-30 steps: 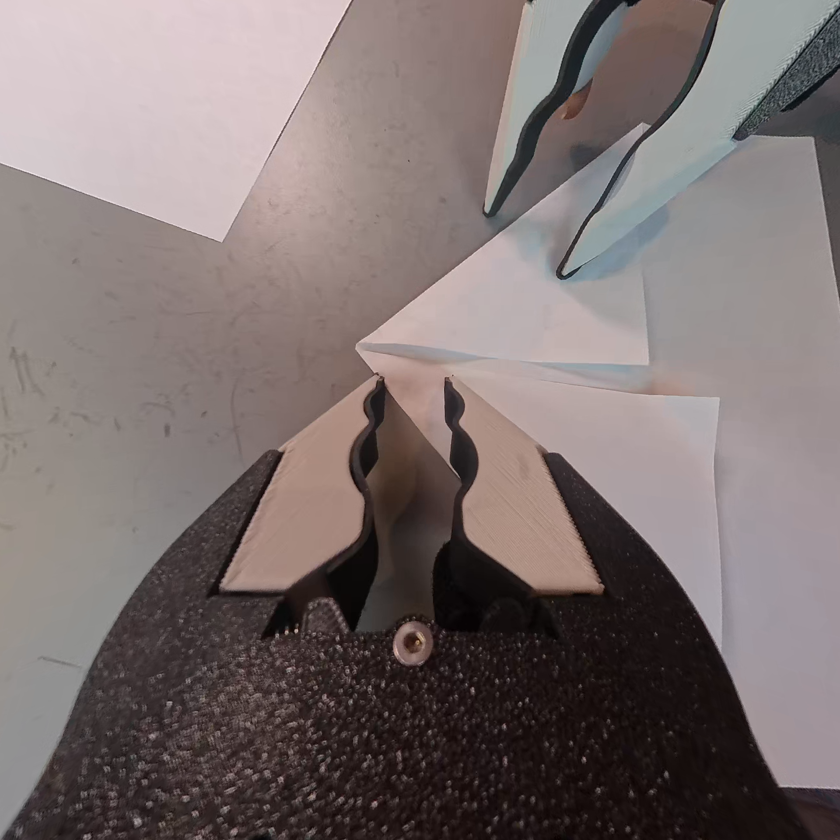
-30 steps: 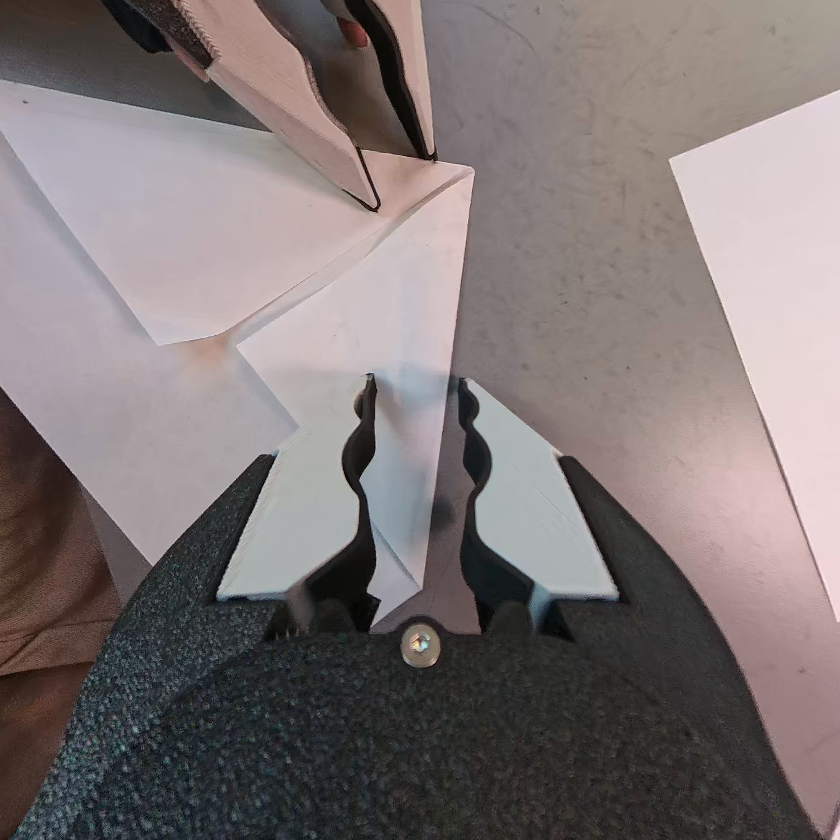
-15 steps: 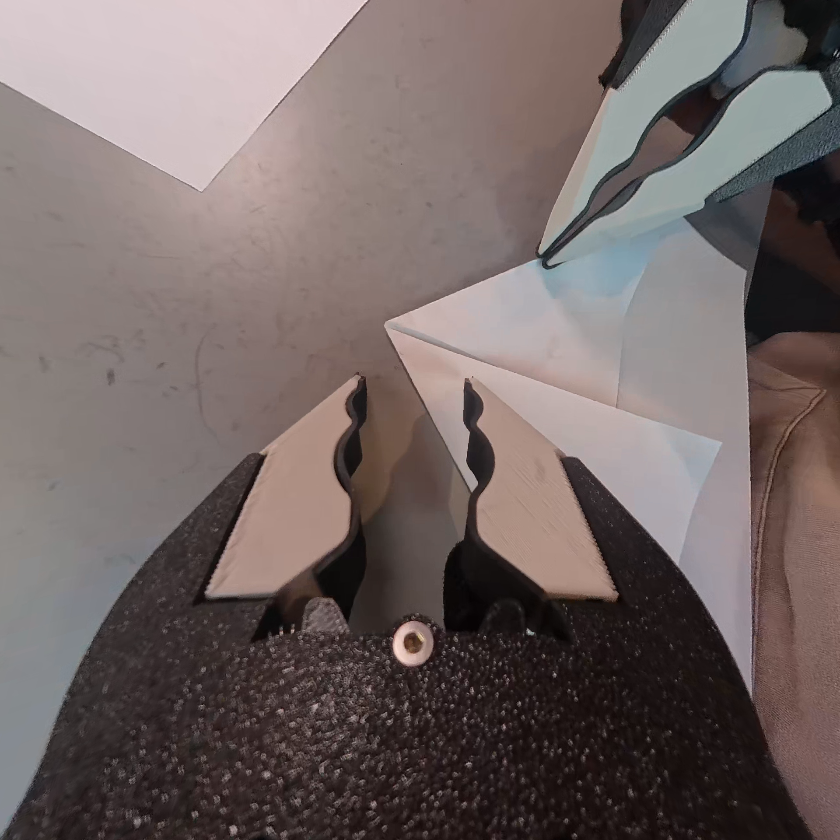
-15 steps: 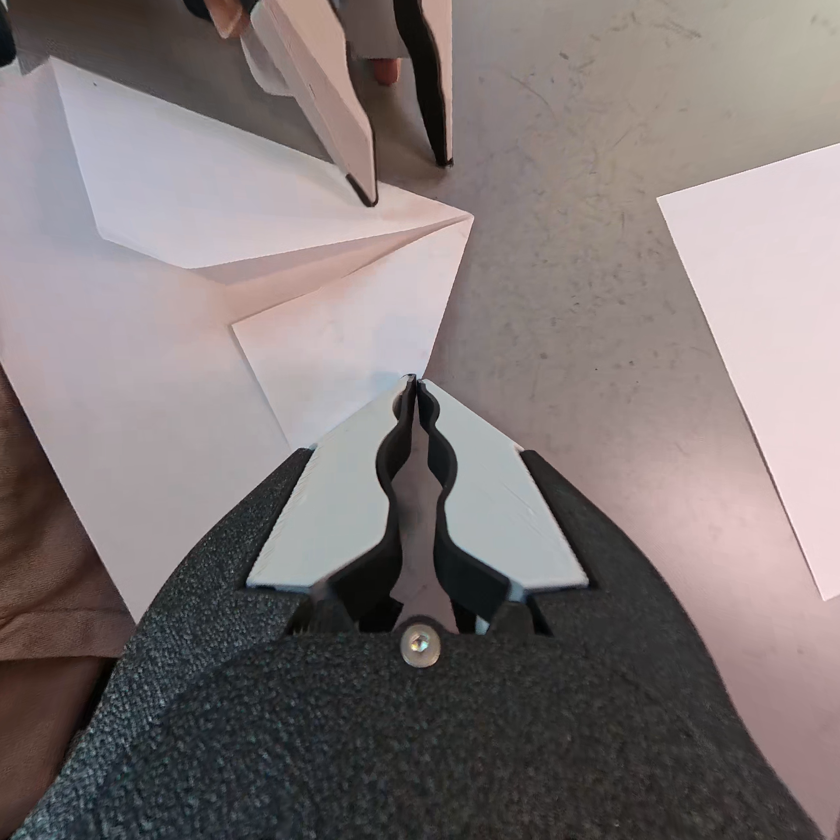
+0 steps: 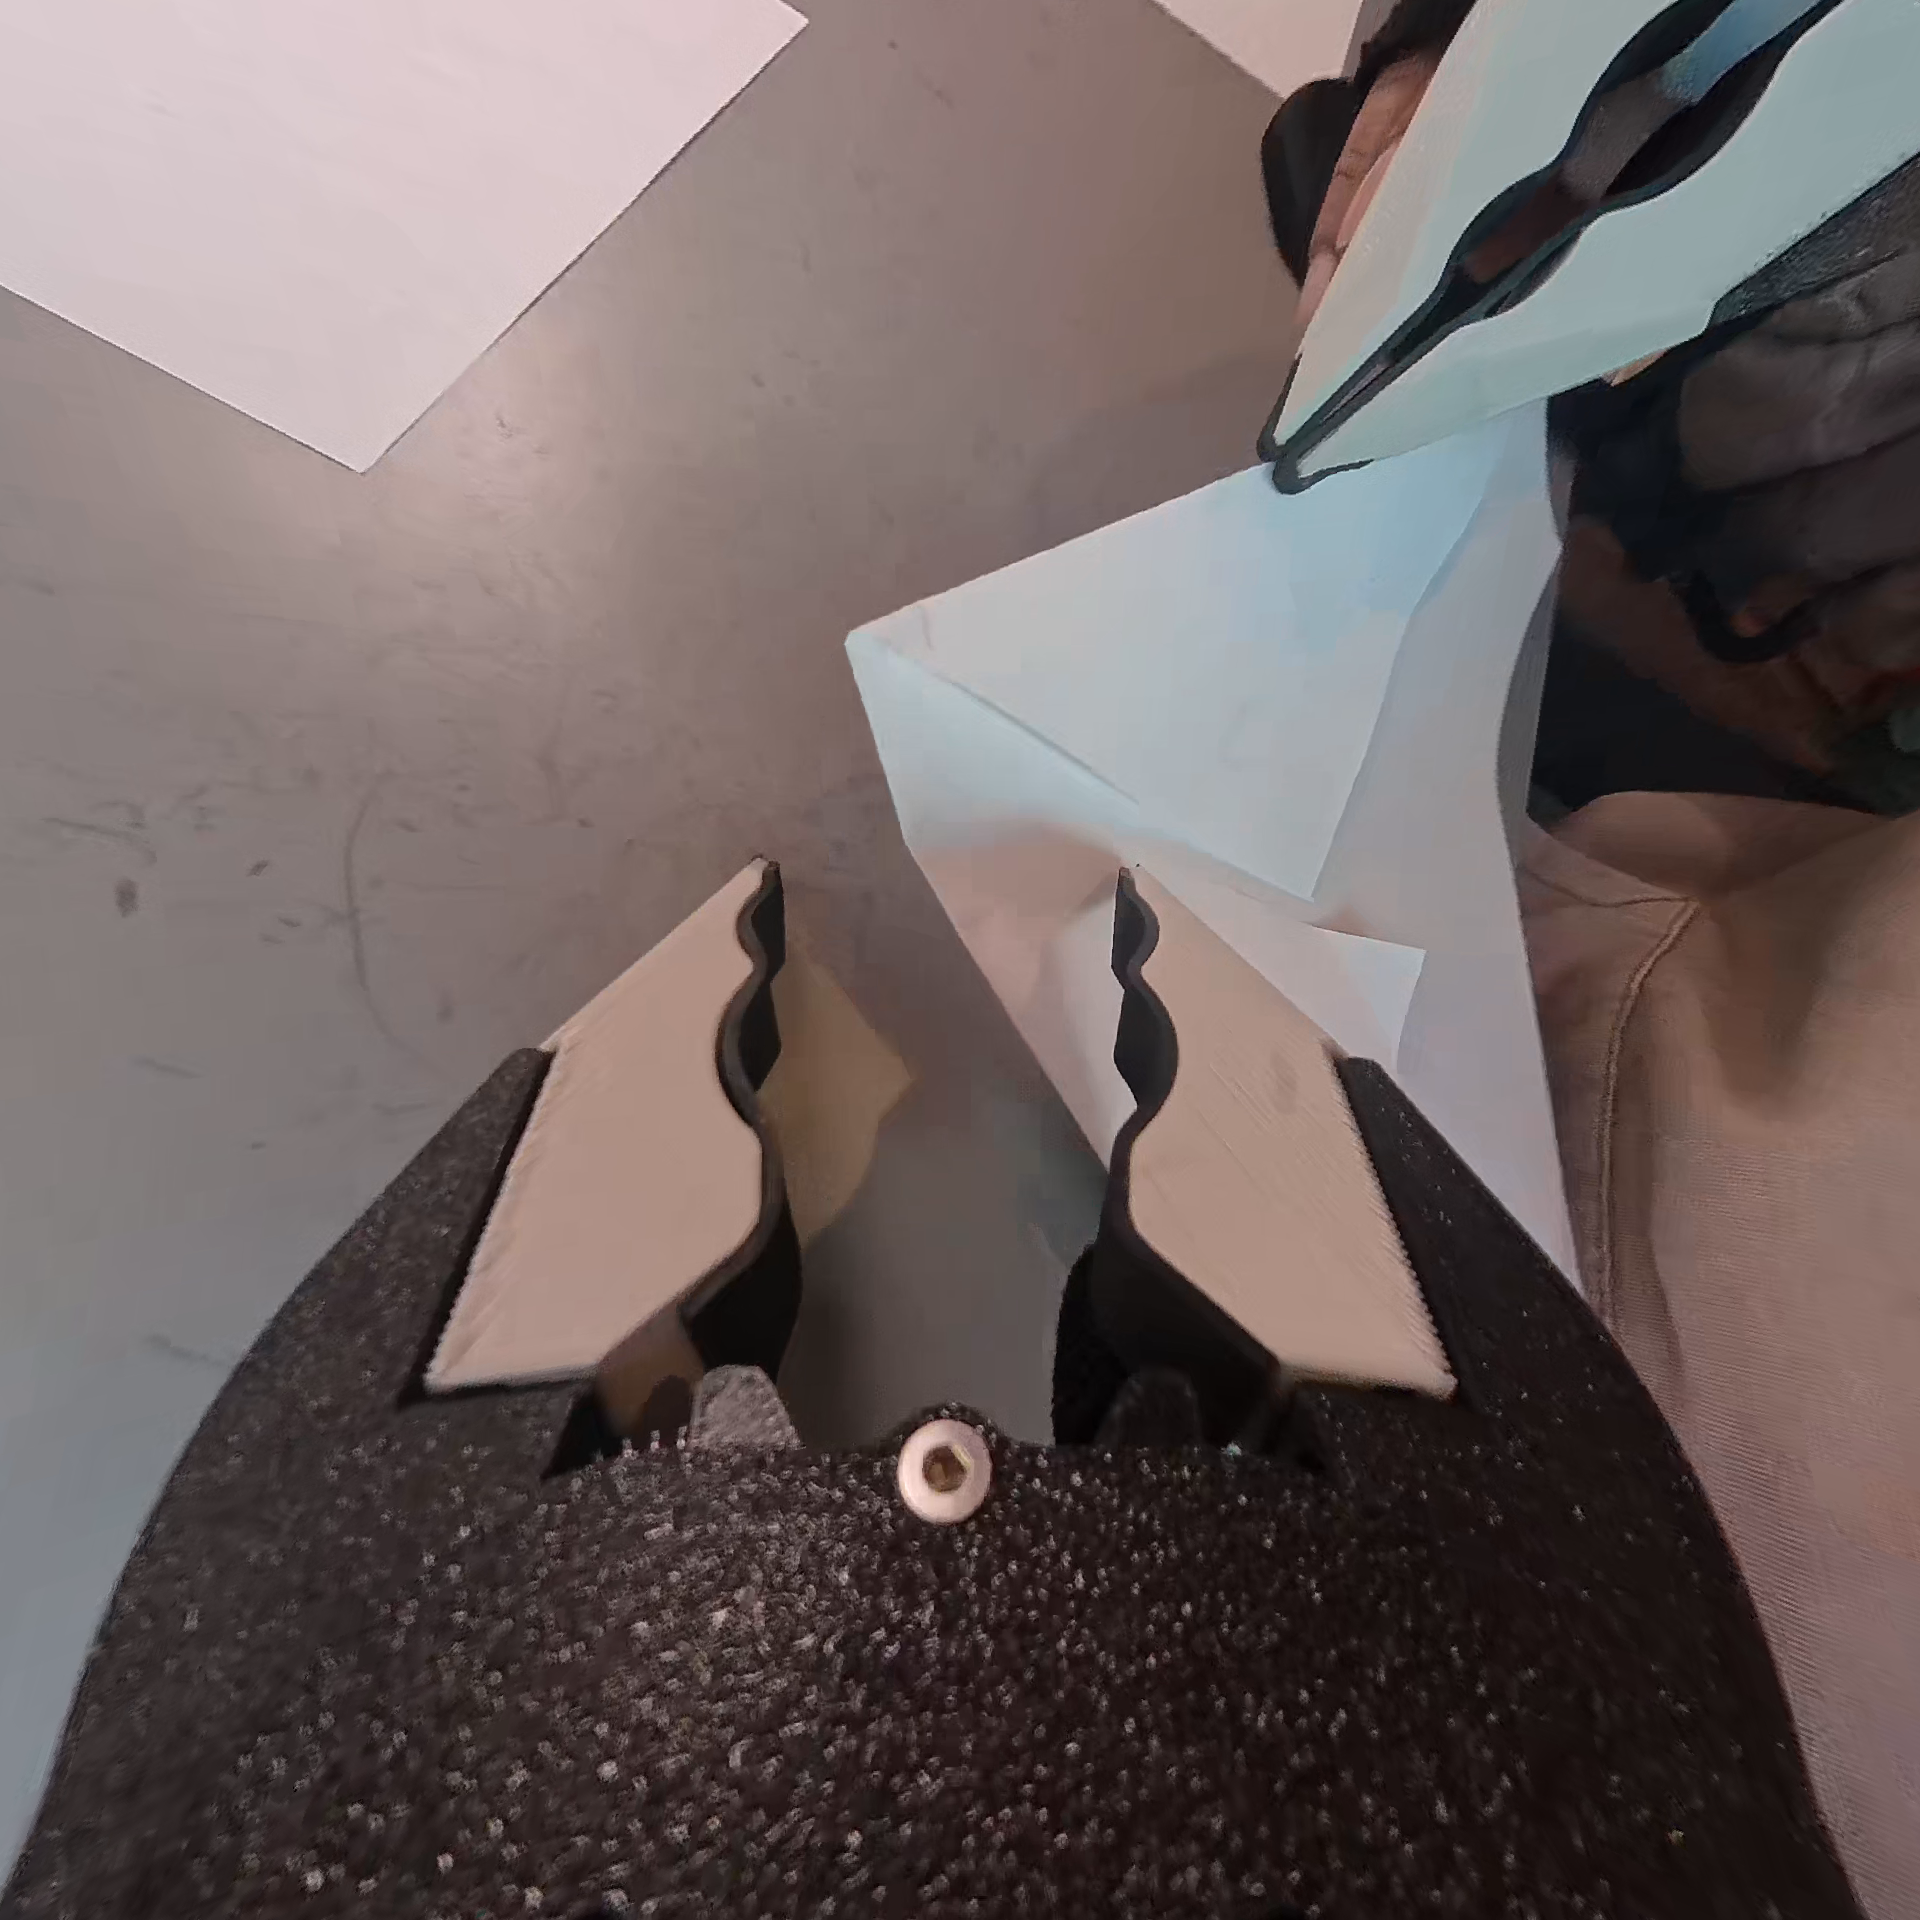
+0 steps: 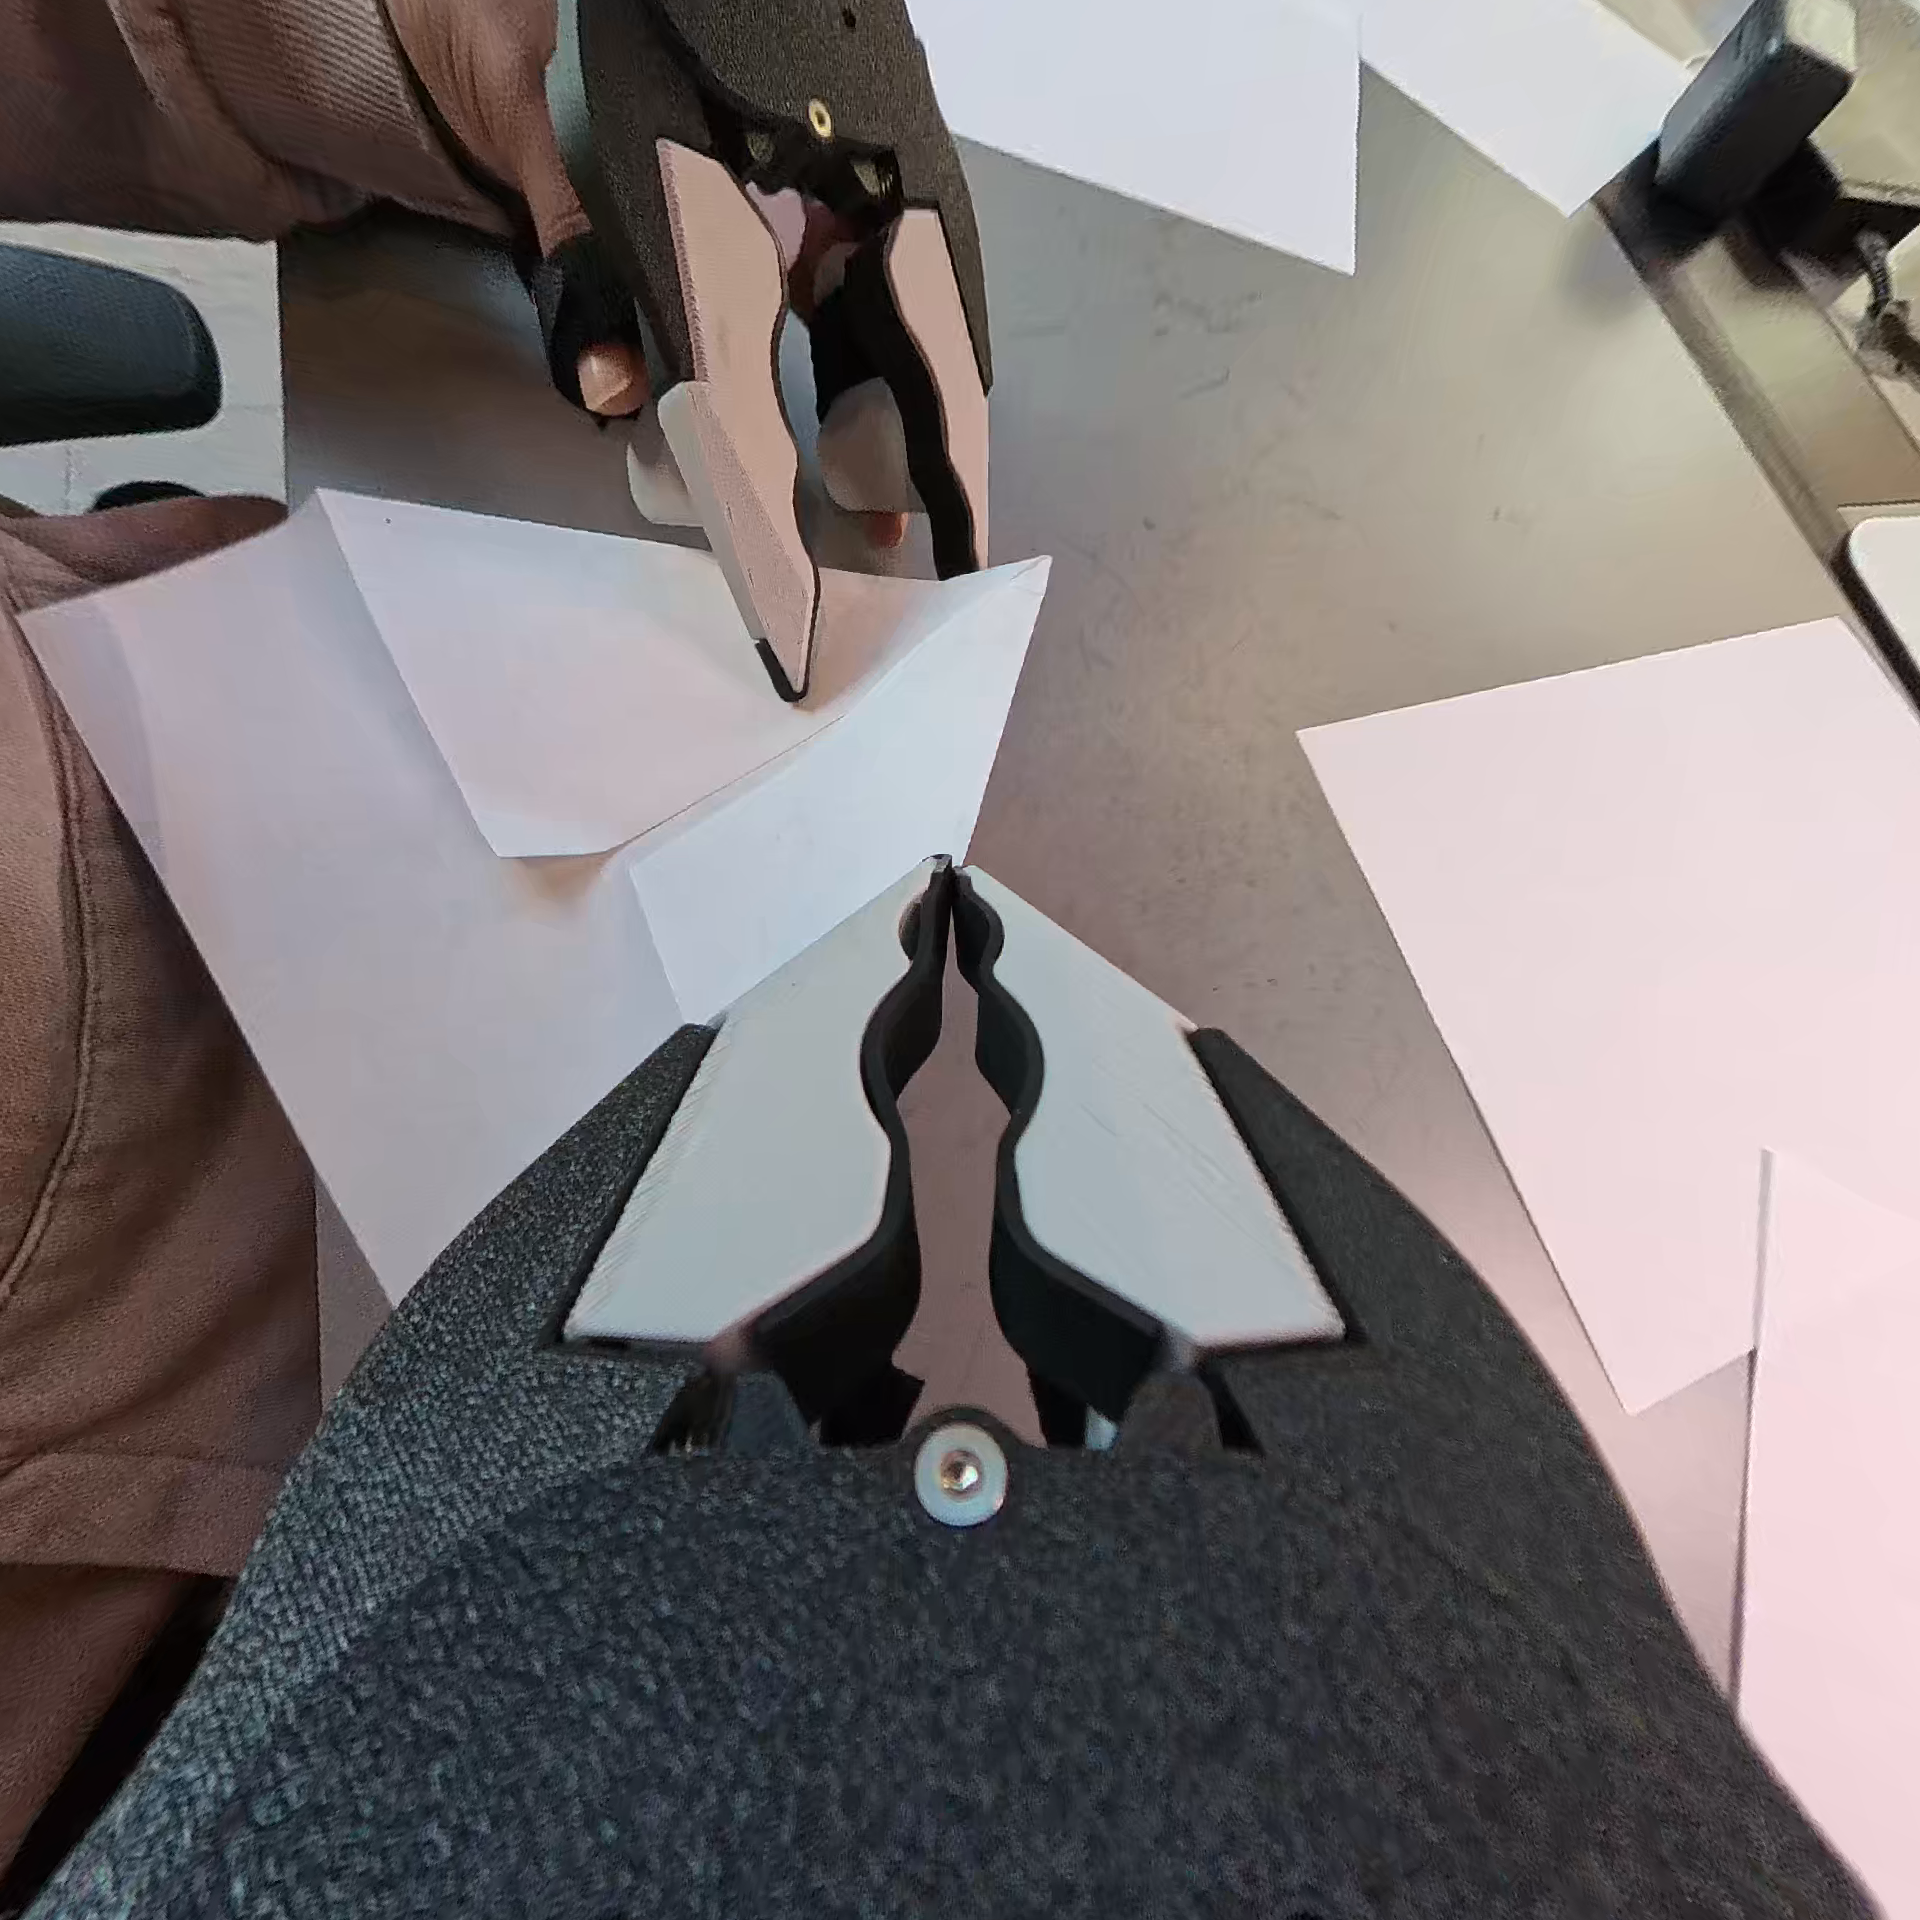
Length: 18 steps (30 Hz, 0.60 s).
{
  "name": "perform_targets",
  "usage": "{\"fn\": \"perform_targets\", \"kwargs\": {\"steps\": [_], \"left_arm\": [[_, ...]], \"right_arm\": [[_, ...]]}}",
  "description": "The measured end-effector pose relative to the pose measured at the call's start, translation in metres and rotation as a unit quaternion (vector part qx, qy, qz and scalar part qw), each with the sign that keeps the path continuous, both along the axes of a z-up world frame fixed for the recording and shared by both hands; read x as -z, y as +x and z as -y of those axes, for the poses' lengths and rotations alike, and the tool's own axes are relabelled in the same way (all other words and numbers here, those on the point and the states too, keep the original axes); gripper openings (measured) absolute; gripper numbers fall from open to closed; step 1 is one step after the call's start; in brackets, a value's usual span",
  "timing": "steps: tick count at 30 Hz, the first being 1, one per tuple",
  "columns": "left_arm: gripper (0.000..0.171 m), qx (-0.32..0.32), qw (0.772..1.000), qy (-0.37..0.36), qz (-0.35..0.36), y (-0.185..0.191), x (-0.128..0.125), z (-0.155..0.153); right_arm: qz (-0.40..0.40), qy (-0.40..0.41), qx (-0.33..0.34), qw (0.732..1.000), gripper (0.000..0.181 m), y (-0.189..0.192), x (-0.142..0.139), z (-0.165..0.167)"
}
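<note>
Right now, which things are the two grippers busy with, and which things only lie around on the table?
In use:
folded sheet
right gripper, shut on its flap edge, it seems
left gripper, open, one finger on the sheet

Lying about:
flat white sheets
black device at the edge of the table

Left gripper (image 5: pixel 945 883) jaws spread wide, over the pointed end of a folded white paper sheet (image 5: pixel 1195 675) on the grey surface (image 5: pixel 520 675). Right gripper (image 5: pixel 1294 462) at upper right, jaws together at the sheet's far edge. A flat white sheet (image 5: pixel 343 177) lies well apart, upper left.
</note>
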<state>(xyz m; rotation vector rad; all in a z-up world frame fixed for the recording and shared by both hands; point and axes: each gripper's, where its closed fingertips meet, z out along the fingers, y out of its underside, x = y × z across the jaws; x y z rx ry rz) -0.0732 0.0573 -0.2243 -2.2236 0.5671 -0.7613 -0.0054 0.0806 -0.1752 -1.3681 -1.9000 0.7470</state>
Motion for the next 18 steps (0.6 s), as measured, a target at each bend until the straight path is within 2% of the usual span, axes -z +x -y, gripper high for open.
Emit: {"fn": "perform_targets", "kwargs": {"steps": [2,5,7,9,12,14,16,18], "left_arm": [[0.061,0.022,0.998,-0.002,0.054,0.006,-0.012,0.004],[0.036,0.061,0.99,0.017,0.127,0.018,-0.042,0.012],[0.01,0.077,0.986,0.055,0.14,0.02,-0.065,0.012],[0.0,0.08,0.983,0.107,0.122,0.016,-0.091,0.007],[0.0,0.081,0.974,0.204,0.048,0.008,-0.134,-0.002],[0.0,0.087,0.955,0.279,-0.043,0.004,-0.157,-0.007],[0.0,0.095,0.919,0.354,-0.148,0.002,-0.173,-0.01],[0.0,0.118,0.872,0.42,-0.223,0.009,-0.179,-0.007]], "right_arm": [[-0.025,0.002,-0.002,1.0,0.0,0.0,-0.014,-0.001],[-0.072,0.009,-0.004,0.997,0.0,-0.002,-0.04,-0.005],[-0.106,0.022,-0.004,0.994,0.0,-0.002,-0.059,-0.009],[-0.135,0.037,-0.003,0.99,0.0,-0.002,-0.079,-0.014],[-0.177,0.063,-0.007,0.982,0.0,-0.001,-0.111,-0.017],[-0.194,0.088,-0.01,0.977,0.0,0.0,-0.129,-0.018],[-0.203,0.13,-0.015,0.97,0.01,0.0,-0.139,-0.018],[-0.189,0.159,-0.025,0.969,0.026,0.0,-0.135,-0.015]]}}
